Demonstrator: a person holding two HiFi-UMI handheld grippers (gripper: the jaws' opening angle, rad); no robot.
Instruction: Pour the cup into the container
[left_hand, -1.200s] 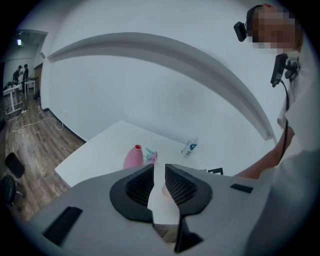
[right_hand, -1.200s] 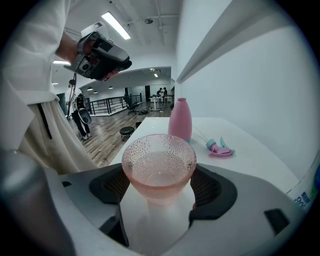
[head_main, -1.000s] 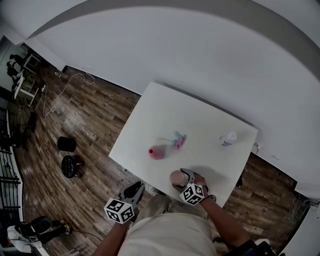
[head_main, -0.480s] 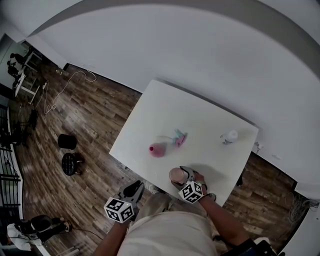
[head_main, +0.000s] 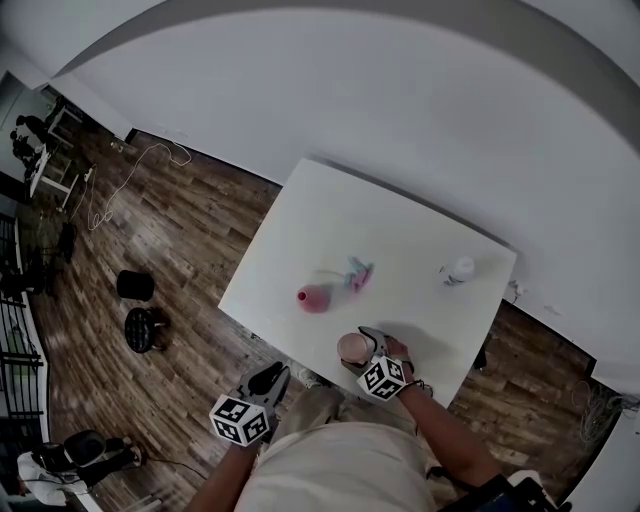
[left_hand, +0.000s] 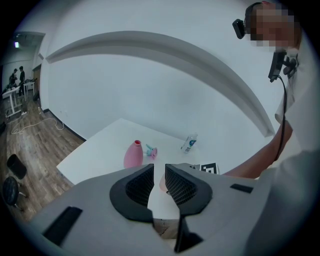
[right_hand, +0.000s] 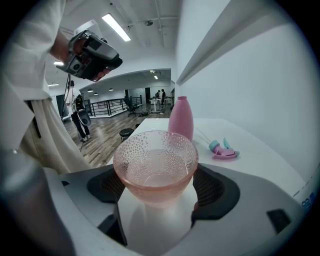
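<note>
A pink dimpled glass cup (head_main: 350, 346) (right_hand: 156, 167) stands on the white table (head_main: 330, 220) near its front edge. My right gripper (head_main: 362, 350) (right_hand: 156, 189) straddles it. Its jaws have just been opening and stand wide, one pad on each side of the cup, not pressing it. Further in stands a pink bottle (head_main: 314, 298) (right_hand: 180, 118) (left_hand: 132, 154), uncapped, with its pink and teal spray head (head_main: 357, 276) (right_hand: 222, 149) lying beside it. My left gripper (head_main: 272, 378) (left_hand: 159, 172) hangs off the table's front edge, jaws almost together with nothing between them.
A small white bottle (head_main: 458, 272) (left_hand: 189, 144) stands at the table's far right corner. Two dark stools (head_main: 133, 288) (head_main: 140, 332) and a loose cable (head_main: 130, 180) are on the wooden floor to the left. A white wall runs behind the table.
Hardly anything differs: both grippers, the cup and the bottle keep their places.
</note>
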